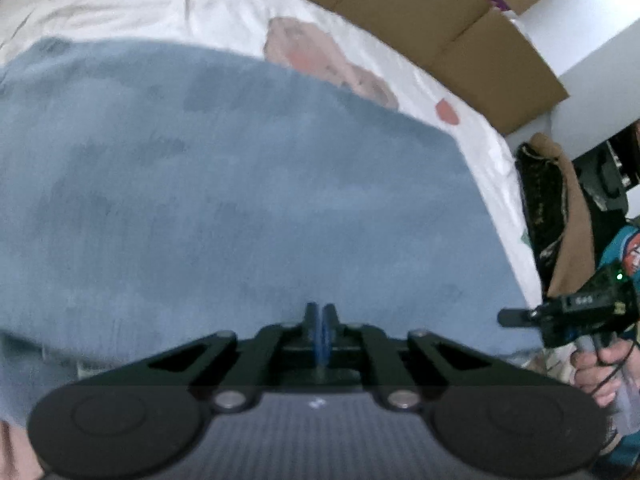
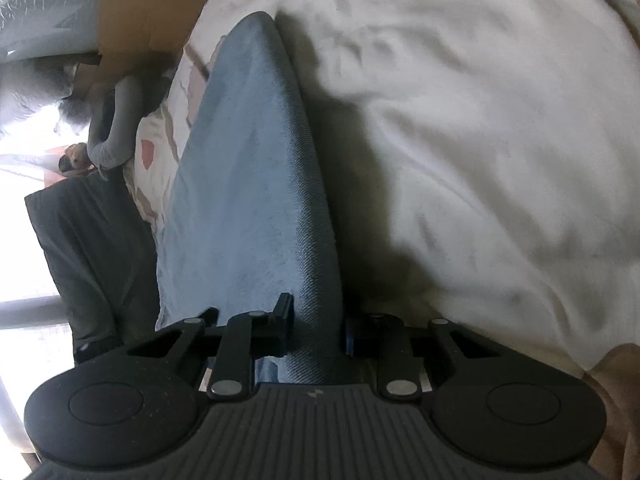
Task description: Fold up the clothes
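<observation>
You're mid-fold: the blue garment (image 1: 240,200) lies spread across the bed (image 1: 460,92), reaching close to its right edge. Your left hand-held gripper (image 1: 320,320) has its jaws pressed together over the cloth's near edge; whether any fabric is caught between them you cannot tell from here. Your right hand-held gripper (image 2: 316,328) is pinching a thick raised ridge of the same cloth, which runs away from it toward the far side of the bed. Next, I'd judge, you need both holds secure, then to carry the edge across in one sweep. Room is best to the right, over bare white sheet (image 2: 480,140); the cardboard (image 1: 460,28) beyond the far edge crowds that side.
</observation>
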